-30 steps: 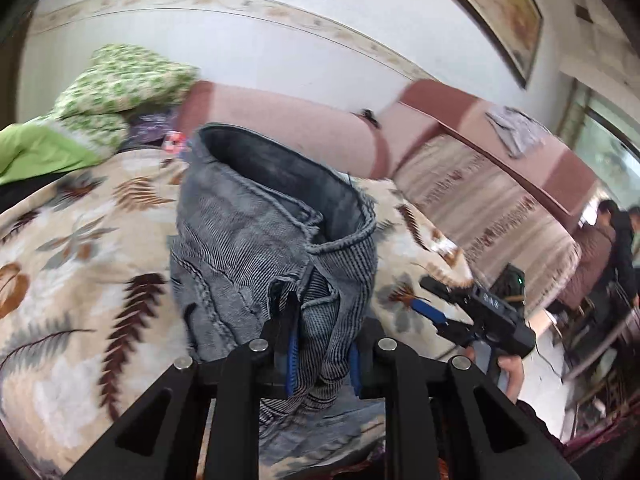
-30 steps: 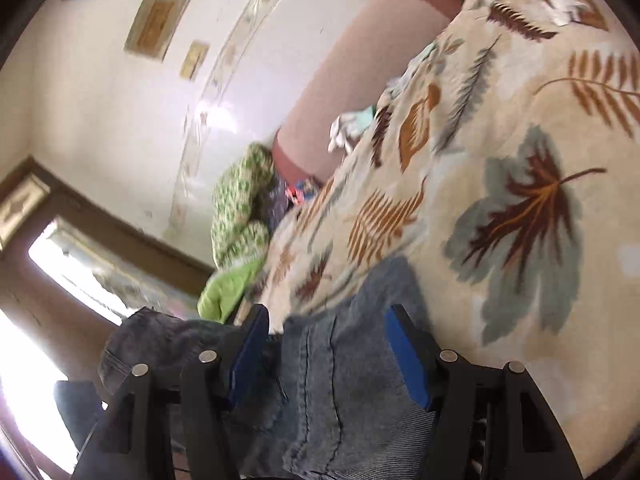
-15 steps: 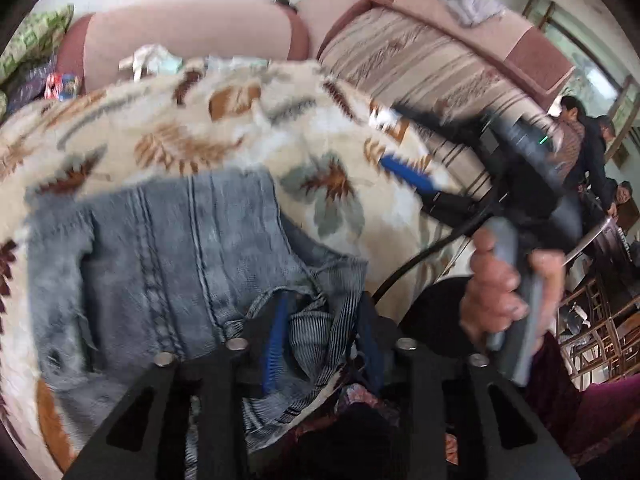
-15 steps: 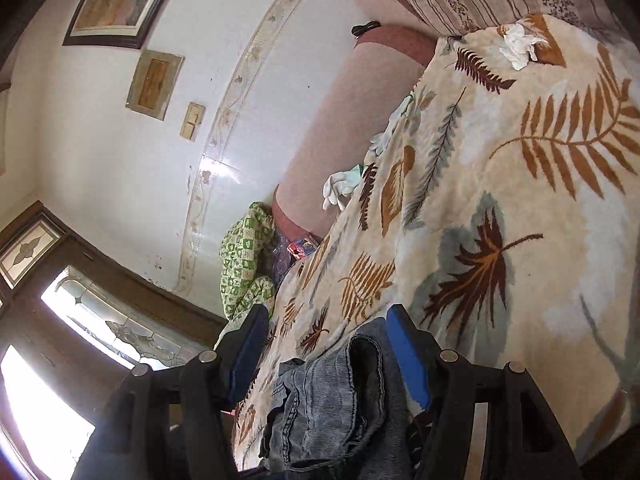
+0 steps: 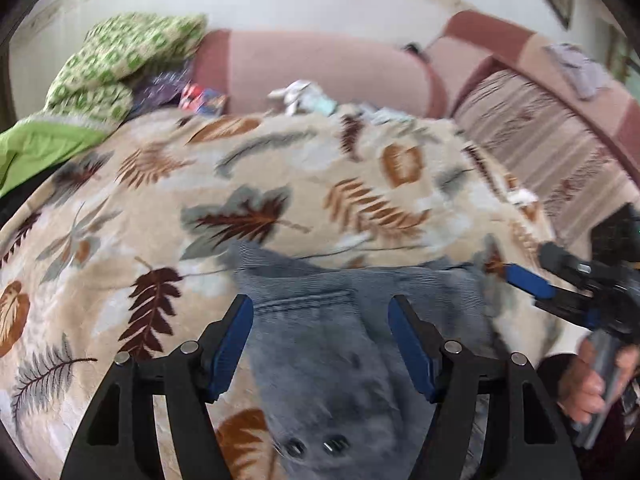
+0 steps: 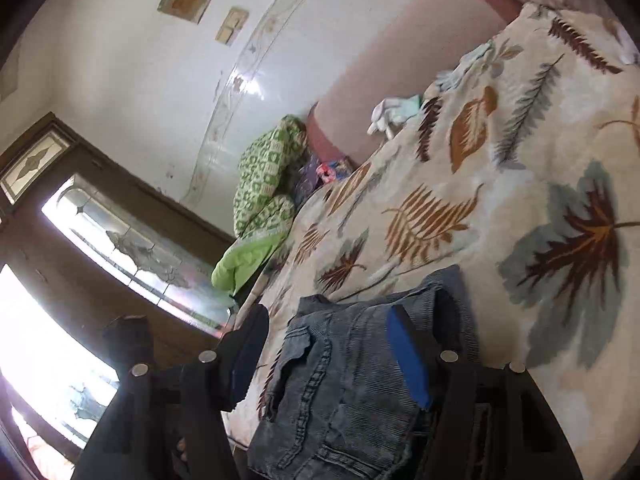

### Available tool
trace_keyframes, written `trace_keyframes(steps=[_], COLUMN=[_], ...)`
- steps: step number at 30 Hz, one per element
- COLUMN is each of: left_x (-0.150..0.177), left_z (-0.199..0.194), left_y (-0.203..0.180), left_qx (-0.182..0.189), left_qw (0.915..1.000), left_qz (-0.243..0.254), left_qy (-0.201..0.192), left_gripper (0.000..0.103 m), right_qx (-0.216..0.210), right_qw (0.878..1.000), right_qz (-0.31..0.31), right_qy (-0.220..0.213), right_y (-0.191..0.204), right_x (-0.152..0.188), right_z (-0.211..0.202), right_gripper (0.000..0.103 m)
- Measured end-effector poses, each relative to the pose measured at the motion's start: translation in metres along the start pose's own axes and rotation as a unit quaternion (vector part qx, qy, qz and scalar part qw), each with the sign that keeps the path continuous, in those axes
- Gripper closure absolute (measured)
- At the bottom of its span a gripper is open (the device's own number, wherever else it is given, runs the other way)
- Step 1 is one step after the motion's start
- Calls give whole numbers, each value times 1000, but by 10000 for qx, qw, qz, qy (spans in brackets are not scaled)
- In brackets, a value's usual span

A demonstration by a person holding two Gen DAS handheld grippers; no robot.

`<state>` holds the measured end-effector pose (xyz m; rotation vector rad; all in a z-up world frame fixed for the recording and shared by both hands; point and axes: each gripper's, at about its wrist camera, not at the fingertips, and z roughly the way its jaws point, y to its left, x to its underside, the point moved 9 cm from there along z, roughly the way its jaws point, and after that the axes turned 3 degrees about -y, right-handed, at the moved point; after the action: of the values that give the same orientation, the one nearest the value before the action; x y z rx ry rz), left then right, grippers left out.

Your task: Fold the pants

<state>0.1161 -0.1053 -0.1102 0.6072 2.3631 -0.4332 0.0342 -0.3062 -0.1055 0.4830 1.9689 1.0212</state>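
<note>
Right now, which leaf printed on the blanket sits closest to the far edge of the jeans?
The grey-edged maple leaf with a dark red centre, just beyond the jeans on the blanket; the orange fern leaves lie farther off.

The left gripper (image 5: 320, 336) points steeply downward, its blue-padded fingers (image 5: 232, 344) spread wide after just opening, nothing pressed between the pads. At the frame's right edge the right gripper (image 5: 536, 292) reaches in from the side, its grey handle wrapped by the person's right hand (image 5: 592, 380). Seen from its own camera, the right gripper (image 6: 328, 356) tilts slightly downward with jaws parted, one blue pad (image 6: 408, 356) lit and the other in shadow
</note>
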Motion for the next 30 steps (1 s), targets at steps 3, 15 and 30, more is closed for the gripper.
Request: trace_keyframes(steps=[3,15,30], left_x=[6,29,104], left_z=[35,26,-2], left_y=[14,21,-25], left_qx=[-245,-203,-146], left_qw=[9991,9978,9923], left_qz=[-39,-222,1018], left_qy=[357,593,685], left_gripper=[32,25,17], right_qx=[68,331,605], right_qw=[9992,9976,9856], right_qz=[96,349,-196], right_qy=[383,491,1564], right_y=[-8,-42,-21], right_x=[3,10,109], right_z=[29,21,0], right_gripper=[38,36,37])
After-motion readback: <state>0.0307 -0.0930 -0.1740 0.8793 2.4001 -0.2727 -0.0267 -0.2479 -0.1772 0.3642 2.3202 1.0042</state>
